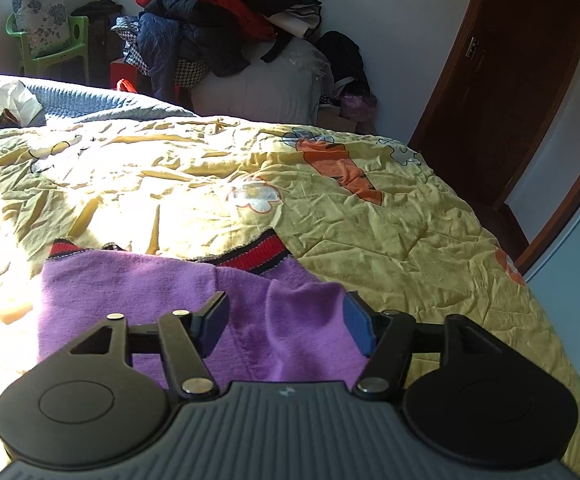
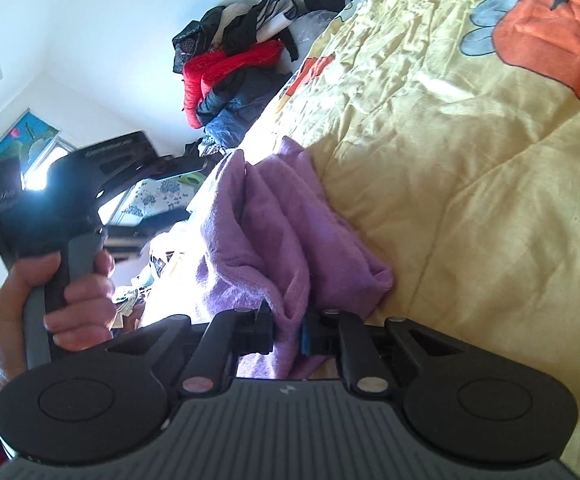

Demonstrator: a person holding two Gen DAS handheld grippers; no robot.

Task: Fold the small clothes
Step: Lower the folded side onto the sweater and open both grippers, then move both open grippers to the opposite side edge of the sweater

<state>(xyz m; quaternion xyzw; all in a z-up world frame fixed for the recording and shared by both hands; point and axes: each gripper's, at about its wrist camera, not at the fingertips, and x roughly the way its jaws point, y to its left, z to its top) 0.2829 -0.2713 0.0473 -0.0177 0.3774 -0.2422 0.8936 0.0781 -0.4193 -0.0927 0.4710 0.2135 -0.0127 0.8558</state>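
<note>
Left gripper level over the purple sweater, jaws wide, straddling a raised fold. Right gripper rolled sideways, jaws pinching the sweater's edge against the yellow quilt.

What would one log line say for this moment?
left gripper: open over purple knitted sweater | right gripper: shut on sweater fold | yellow quilt beneath

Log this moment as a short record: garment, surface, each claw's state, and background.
garment: purple knit sweater with red-and-black striped trim, lying partly bunched
surface: yellow quilt with carrot print, wrinkled, on the bed
left claw: left claw open, a raised fold of the sweater between its pads
right claw: right claw shut on a fold of the sweater
background: heap of jackets, green chair, brown door
</note>
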